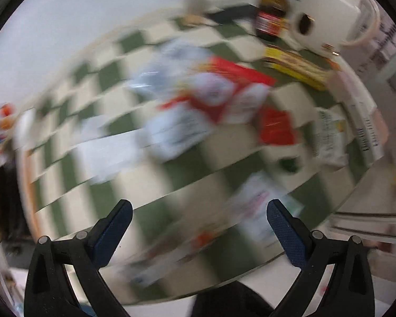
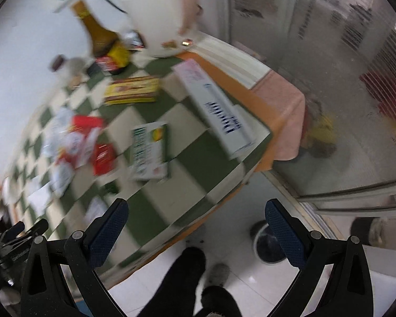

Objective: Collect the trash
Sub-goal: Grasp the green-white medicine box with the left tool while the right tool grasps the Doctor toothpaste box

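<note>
Both views are motion-blurred. Trash lies on a green-and-white checkered table (image 1: 171,174) (image 2: 187,185): a red-and-white wrapper pile (image 1: 219,92) (image 2: 74,140), a small red packet (image 1: 276,126) (image 2: 103,157), a green-and-white carton (image 1: 330,134) (image 2: 149,150), a yellow box (image 1: 295,68) (image 2: 132,89) and white paper scraps (image 1: 105,153) (image 2: 42,198). My left gripper (image 1: 199,210) is open and empty above the table's near part. My right gripper (image 2: 196,208) is open and empty over the table's near corner and the floor.
A brown bottle (image 1: 272,13) (image 2: 100,39), a white appliance (image 1: 327,13) (image 2: 158,18) and a long white box (image 1: 361,121) (image 2: 221,111) stand at the far side. A dark round bin (image 2: 269,245) sits on the white floor beside the person's legs (image 2: 187,277).
</note>
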